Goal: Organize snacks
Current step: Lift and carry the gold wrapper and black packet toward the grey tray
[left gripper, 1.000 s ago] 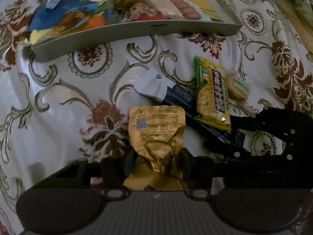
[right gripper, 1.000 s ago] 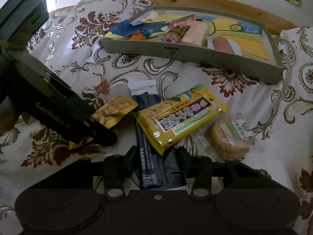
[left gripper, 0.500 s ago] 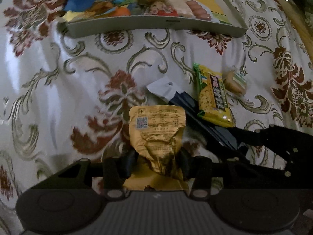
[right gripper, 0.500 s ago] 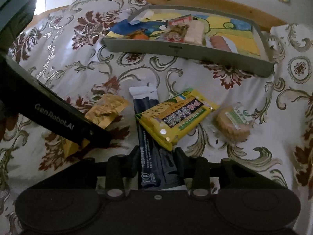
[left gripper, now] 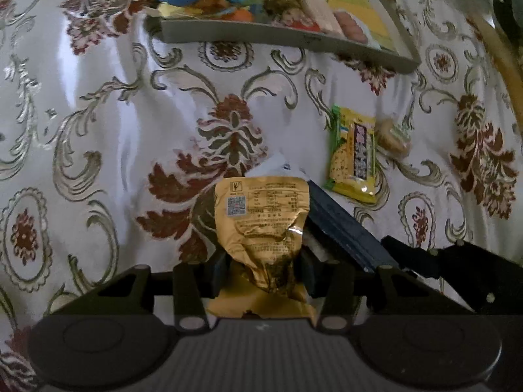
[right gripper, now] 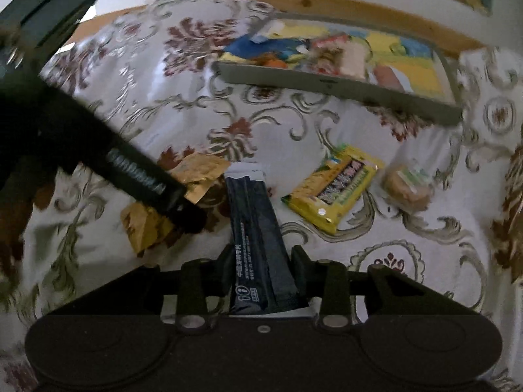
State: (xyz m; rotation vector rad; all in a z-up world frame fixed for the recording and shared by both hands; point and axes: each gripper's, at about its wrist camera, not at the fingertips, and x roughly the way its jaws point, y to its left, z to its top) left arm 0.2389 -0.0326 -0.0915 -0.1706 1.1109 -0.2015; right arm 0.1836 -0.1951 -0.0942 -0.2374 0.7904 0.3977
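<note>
Left claw (left gripper: pixel 263 269): clamped on the crumpled gold foil packet (left gripper: pixel 264 219), which stands up between the pads; compared with a second ago the cloth sits farther below it, so the packet appears lifted off the surface.
Right claw (right gripper: pixel 261 272): closed around the dark blue stick pack (right gripper: pixel 253 228), its white sealed end pointing to 12 o'clock; the yellow-green snack bag (right gripper: pixel 333 186), which overlapped it a second ago, now lies apart at 1 o'clock.
Meaning for the task: two snacks are in hand at once, and the likely next leg is the carry to the tray (right gripper: pixel 327 81) at 12 o'clock.
Left on the floral cloth (left gripper: pixel 98 114): the yellow-green snack bag and, just beside it at 2 o'clock, a round wrapped biscuit (right gripper: pixel 407 186).
Tray: grey-walled, already holding several packets, well apart from both claws.
Left wrist view only: the gold packet's printed back with its code square, and the right claw's black frame at 4 o'clock.
Right wrist view only: the left claw's arm crossing from 10 o'clock, the wooden edge (right gripper: pixel 359 9) behind the tray, and pictures on the wall.
</note>
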